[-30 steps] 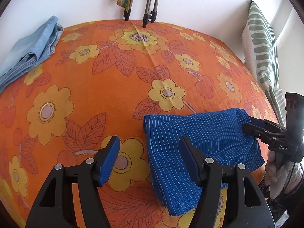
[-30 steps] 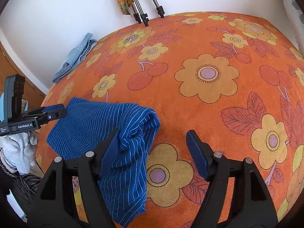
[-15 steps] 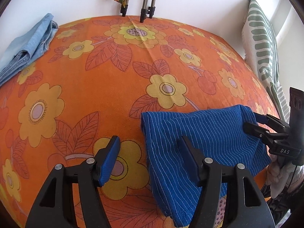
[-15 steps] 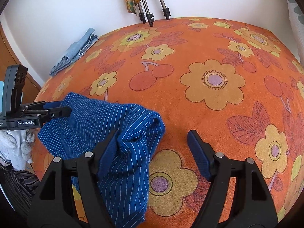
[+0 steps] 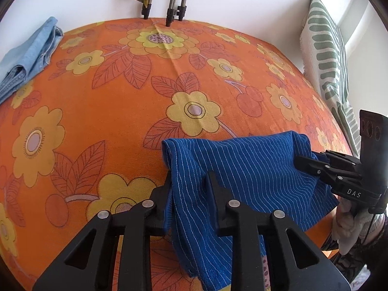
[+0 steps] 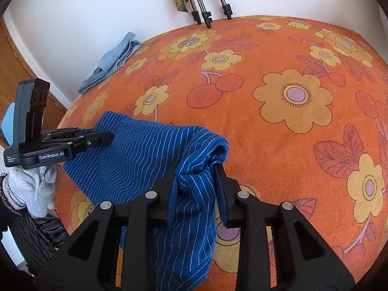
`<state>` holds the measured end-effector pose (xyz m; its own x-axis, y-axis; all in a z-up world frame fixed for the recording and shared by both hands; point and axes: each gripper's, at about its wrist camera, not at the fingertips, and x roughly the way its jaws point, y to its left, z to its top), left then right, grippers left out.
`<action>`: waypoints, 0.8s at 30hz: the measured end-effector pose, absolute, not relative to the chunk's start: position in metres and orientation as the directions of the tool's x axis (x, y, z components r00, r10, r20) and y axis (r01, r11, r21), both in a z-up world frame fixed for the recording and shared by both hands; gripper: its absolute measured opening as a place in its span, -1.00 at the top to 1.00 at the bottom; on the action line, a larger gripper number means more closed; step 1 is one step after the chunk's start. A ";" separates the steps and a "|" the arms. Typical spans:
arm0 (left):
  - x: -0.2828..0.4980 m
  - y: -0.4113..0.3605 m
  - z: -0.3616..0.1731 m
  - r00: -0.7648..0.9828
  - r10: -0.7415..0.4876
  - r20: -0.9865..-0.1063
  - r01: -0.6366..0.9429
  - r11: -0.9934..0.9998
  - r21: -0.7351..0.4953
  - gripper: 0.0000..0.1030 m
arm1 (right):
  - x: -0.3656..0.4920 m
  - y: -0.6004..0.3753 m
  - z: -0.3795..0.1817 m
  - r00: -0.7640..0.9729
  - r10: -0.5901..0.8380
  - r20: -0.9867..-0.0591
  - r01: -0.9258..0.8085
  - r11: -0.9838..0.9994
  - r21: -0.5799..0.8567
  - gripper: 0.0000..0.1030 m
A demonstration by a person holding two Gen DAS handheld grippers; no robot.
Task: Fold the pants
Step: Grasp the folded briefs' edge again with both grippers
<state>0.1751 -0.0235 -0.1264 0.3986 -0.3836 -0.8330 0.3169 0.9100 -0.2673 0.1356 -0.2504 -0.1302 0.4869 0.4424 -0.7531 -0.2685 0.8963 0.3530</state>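
Note:
Blue pinstriped pants (image 5: 245, 169) lie folded at the near edge of an orange flowered bed (image 5: 121, 92), one end hanging over the edge. My left gripper (image 5: 190, 181) is shut on the pants' left corner. My right gripper (image 6: 195, 172) is shut on the pants' (image 6: 145, 155) right corner, where the cloth bunches. Each gripper shows in the other's view: the right gripper (image 5: 315, 165) at the pants' right end, the left gripper (image 6: 97, 139) at the left end.
Folded light blue jeans (image 5: 29, 55) lie at the bed's far left, also seen in the right wrist view (image 6: 111, 60). Tripod legs (image 5: 174, 12) stand at the far edge against a white wall. A green striped cushion (image 5: 325, 60) leans at the right.
Both grippers were open and astride the pants' corners. They have closed on the cloth, and the corners have gathered up between the fingers.

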 end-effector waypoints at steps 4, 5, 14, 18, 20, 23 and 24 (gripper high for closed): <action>0.174 -0.028 -0.126 0.391 -0.390 -0.834 0.315 0.908 -0.277 0.75 | 0.137 -0.253 -0.132 0.478 0.466 -0.745 -0.245 0.885 0.397 0.64; 0.173 -0.028 -0.125 0.395 -0.389 -0.832 0.314 0.909 -0.276 0.76 | 0.138 -0.254 -0.132 0.476 0.472 -0.742 -0.235 0.881 0.410 0.66; 0.168 -0.023 -0.112 0.447 -0.385 -0.807 0.297 0.915 -0.272 0.83 | 0.133 -0.249 -0.108 0.541 0.471 -0.697 -0.248 0.881 0.403 0.78; 0.166 -0.018 -0.099 0.481 -0.390 -0.785 0.294 0.916 -0.274 0.85 | 0.131 -0.244 -0.090 0.578 0.464 -0.672 -0.267 0.885 0.381 0.79; 0.165 -0.013 -0.091 0.503 -0.389 -0.772 0.286 0.918 -0.276 0.86 | 0.131 -0.241 -0.083 0.592 0.462 -0.660 -0.273 0.886 0.376 0.79; 0.165 -0.003 -0.078 0.546 -0.382 -0.746 0.272 0.923 -0.273 0.86 | 0.132 -0.236 -0.074 0.610 0.460 -0.645 -0.281 0.887 0.367 0.80; 0.165 0.001 -0.074 0.559 -0.381 -0.737 0.268 0.923 -0.275 0.86 | 0.133 -0.234 -0.071 0.614 0.462 -0.640 -0.285 0.886 0.367 0.80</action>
